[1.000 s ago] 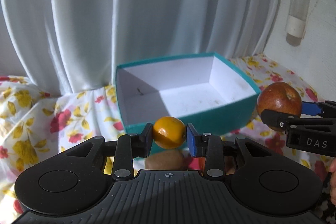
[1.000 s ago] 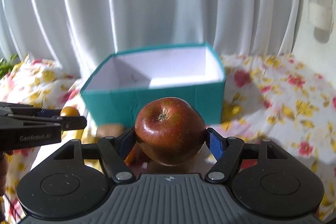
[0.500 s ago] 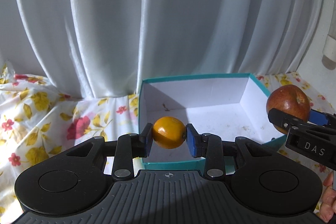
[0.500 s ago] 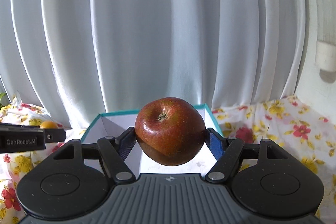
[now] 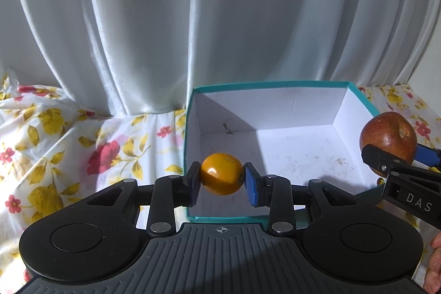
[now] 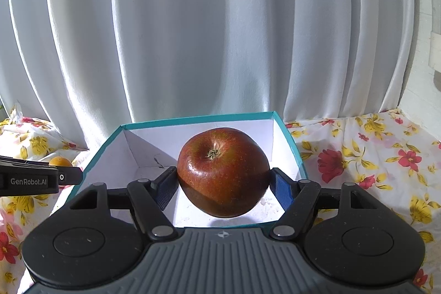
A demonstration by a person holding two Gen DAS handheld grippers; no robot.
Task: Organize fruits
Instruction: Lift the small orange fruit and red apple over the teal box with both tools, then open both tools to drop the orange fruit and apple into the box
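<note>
Both grippers have carried their fruit forward over the teal box (image 5: 355, 98), whose white floor is bare. Left gripper (image 5: 222, 181) pinches the orange (image 5: 222, 174) tight; right gripper (image 6: 223, 183), about half open, clamps the apple (image 6: 223, 171). Releasing together risks the fruits colliding, or the round apple rolling off.

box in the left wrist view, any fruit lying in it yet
No, the box shows only its bare white floor; the orange is held above it in the left tongs.
</note>
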